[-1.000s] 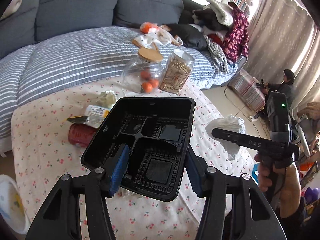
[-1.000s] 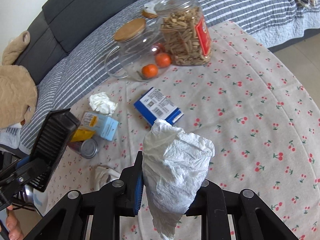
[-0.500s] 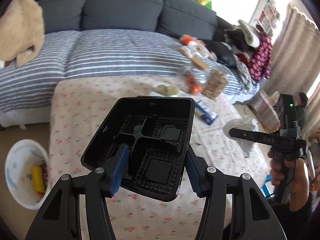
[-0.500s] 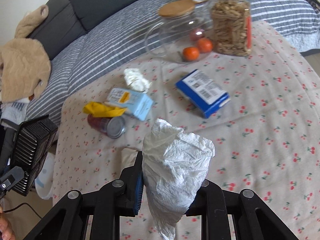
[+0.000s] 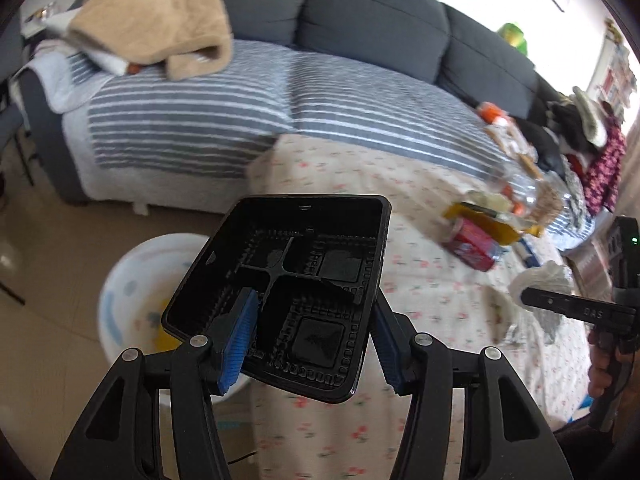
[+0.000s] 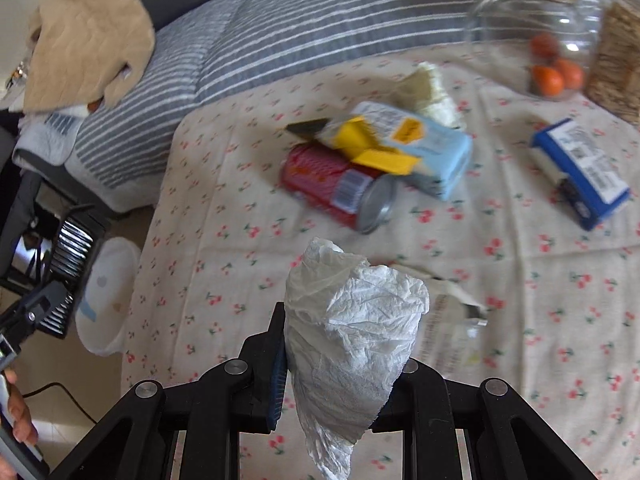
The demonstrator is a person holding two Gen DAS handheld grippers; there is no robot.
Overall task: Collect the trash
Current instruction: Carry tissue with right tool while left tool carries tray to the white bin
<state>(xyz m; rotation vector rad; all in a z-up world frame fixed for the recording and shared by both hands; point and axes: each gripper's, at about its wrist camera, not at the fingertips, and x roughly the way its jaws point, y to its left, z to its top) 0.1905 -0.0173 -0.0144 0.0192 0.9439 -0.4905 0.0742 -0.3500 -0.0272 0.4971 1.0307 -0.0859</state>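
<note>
The left gripper (image 5: 312, 344) is clamped on a black compartment tray (image 5: 296, 280), its blue pads pressing both side walls. The tray hangs above the floor, partly over a white bin (image 5: 132, 276) at its 9 o'clock. The right gripper (image 6: 340, 364) is clenched on a crumpled white tissue (image 6: 352, 328) above the cherry-print tablecloth (image 6: 540, 300). A red can (image 6: 332, 184) lies at the tissue's 12 o'clock.

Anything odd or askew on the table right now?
Yes. A red can lies tipped on its side on the cherry-print tablecloth, with a light blue carton and yellow wrapper piled against it.
</note>
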